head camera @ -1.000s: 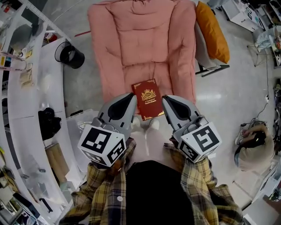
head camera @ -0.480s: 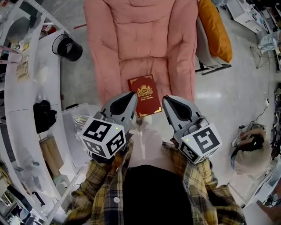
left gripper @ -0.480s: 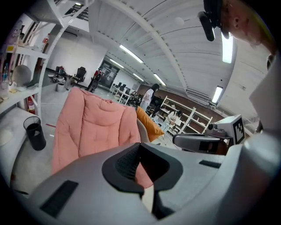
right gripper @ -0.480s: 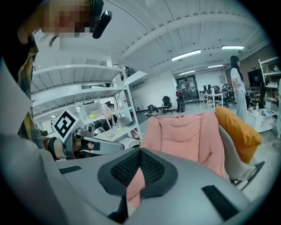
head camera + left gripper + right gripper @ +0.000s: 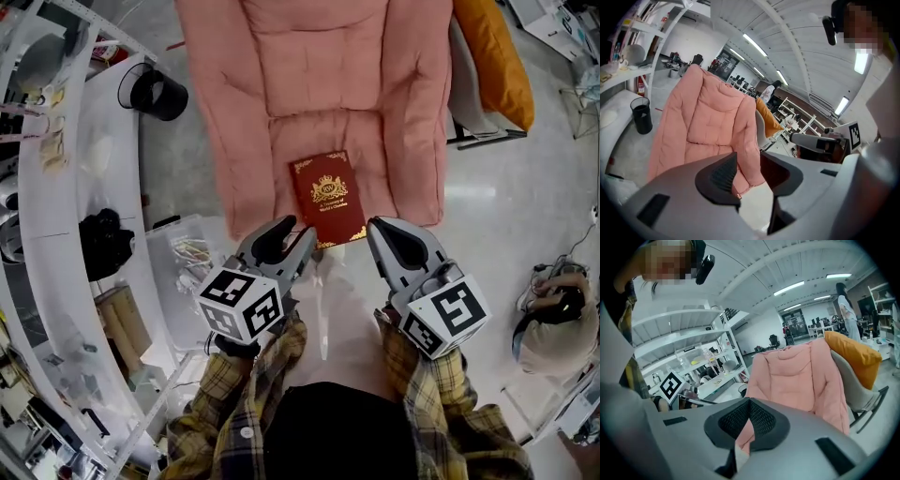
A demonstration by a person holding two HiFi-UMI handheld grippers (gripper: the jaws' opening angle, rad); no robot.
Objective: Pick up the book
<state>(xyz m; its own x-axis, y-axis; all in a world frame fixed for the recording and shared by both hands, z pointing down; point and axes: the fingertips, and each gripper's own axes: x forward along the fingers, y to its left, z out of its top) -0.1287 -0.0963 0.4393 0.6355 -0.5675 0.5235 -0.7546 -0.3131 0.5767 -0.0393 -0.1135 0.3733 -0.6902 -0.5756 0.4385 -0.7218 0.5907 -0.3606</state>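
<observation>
The left gripper (image 5: 296, 229) has just been parting its jaws, with nothing between them; the right gripper (image 5: 381, 226) stays pressed together. Both have sunk nearer the red book (image 5: 327, 198), flat on the pink chair (image 5: 309, 84) seat just ahead: a grasp looks close

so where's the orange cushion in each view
Head view: orange cushion at top right, beside the pink chair.
Left gripper view: near centre, behind the chair's right edge.
Right gripper view: right side, beside the chair's top.
Shared landmark: the pink chair.
</observation>
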